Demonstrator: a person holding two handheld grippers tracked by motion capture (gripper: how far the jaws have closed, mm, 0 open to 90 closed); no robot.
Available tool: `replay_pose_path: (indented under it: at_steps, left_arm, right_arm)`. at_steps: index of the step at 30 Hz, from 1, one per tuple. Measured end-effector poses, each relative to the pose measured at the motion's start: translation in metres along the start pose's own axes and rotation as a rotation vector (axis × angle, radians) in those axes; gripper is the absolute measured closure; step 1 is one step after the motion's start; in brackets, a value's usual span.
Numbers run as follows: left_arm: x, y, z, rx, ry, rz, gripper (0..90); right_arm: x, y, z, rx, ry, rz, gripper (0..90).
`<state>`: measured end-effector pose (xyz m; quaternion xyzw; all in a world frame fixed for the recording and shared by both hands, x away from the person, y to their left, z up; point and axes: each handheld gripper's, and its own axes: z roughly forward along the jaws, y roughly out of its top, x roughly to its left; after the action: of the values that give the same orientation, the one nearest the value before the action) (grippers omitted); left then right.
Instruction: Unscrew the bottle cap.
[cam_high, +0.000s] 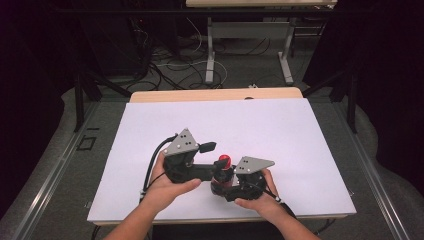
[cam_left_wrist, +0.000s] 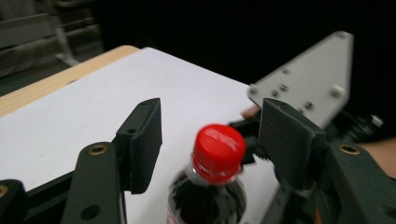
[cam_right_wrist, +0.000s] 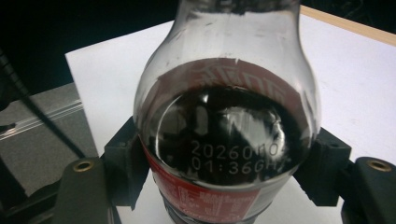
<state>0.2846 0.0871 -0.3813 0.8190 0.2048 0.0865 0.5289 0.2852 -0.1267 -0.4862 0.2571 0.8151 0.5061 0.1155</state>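
Left gripper (cam_left_wrist: 212, 140) stands with its jaws spread on either side of the red cap (cam_left_wrist: 218, 151), and daylight shows between each pad and the cap, so nothing is pinched there. Right gripper (cam_right_wrist: 224, 154) is pressed in on the body of the bottle (cam_right_wrist: 224, 140), its black pads squeezing the glossy shoulder from both flanks just above the red label (cam_right_wrist: 205, 198), holding the dark drink upright.

Seen from the high view, the left gripper (cam_high: 209, 152) comes in level from the left and the right gripper (cam_high: 220, 182) grips lower down, the bottle (cam_high: 223, 170) standing between the two hands over the near part of the white sheet (cam_high: 280, 135) that covers the table (cam_high: 215, 95).

What matters is the line-up: the bottle's long axis runs straight up, the cap sits at its top, centred between the left jaws and a touch below their tips. My guess is the left hand, nearest the cap, needs only to close on it again and twist, while the right steadies the body
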Motion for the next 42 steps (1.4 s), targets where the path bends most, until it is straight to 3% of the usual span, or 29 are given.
replay_pose_path:
  at_steps: [4, 8, 12, 13, 14, 18, 21, 22, 28, 32, 36, 38, 42]
  left_arm:
    - [0.004, 0.000, -0.001, 0.047, -0.065, 0.091, 38.9]
    - [0.011, -0.004, 0.004, 0.063, -0.155, 0.094, 40.3]
    - [0.015, -0.008, 0.009, 0.088, -0.177, 0.131, 48.7]
    - [0.018, -0.008, 0.009, 0.089, -0.198, 0.132, 48.8]
    - [0.019, -0.009, 0.010, 0.074, -0.214, 0.117, 49.1]
    - [0.021, -0.011, 0.011, 0.065, -0.270, 0.123, 53.4]
    - [0.020, -0.012, 0.012, 0.057, -0.274, 0.114, 60.2]
    - [0.020, -0.011, 0.012, 0.066, -0.262, 0.132, 60.4]
    - [0.010, -0.011, 0.017, 0.034, -0.146, 0.083, 61.2]
    - [-0.001, -0.011, 0.022, 0.018, -0.006, 0.035, 61.3]
    - [-0.015, -0.011, 0.029, -0.012, 0.137, -0.055, 61.3]
    - [-0.022, -0.011, 0.032, -0.019, 0.196, -0.076, 61.4]
    - [-0.029, -0.010, 0.037, -0.017, 0.257, -0.103, 61.4]
  right_arm:
    - [0.004, 0.001, 0.001, 0.001, 0.041, -0.026, 29.4]
    - [0.007, 0.001, 0.003, -0.001, 0.066, -0.063, 29.4]
    - [0.010, 0.000, 0.003, 0.002, 0.097, -0.078, 29.4]
    - [0.010, 0.000, 0.003, 0.001, 0.106, -0.079, 29.4]
    - [0.011, 0.000, 0.003, 0.001, 0.107, -0.084, 29.4]
    - [0.011, 0.001, 0.002, 0.004, 0.128, -0.100, 29.4]
    - [0.011, 0.001, 0.003, -0.002, 0.130, -0.105, 29.4]
    - [0.011, 0.001, 0.003, 0.005, 0.131, -0.105, 29.4]
    - [0.008, 0.001, 0.002, 0.002, 0.075, -0.063, 29.4]
    - [0.006, 0.001, 0.002, 0.002, 0.018, -0.040, 29.5]
    - [0.004, 0.001, 0.001, 0.005, -0.041, -0.027, 29.5]
    - [0.003, 0.001, 0.001, 0.006, -0.064, -0.020, 29.4]
    - [0.003, 0.000, 0.001, 0.012, -0.077, -0.010, 29.5]
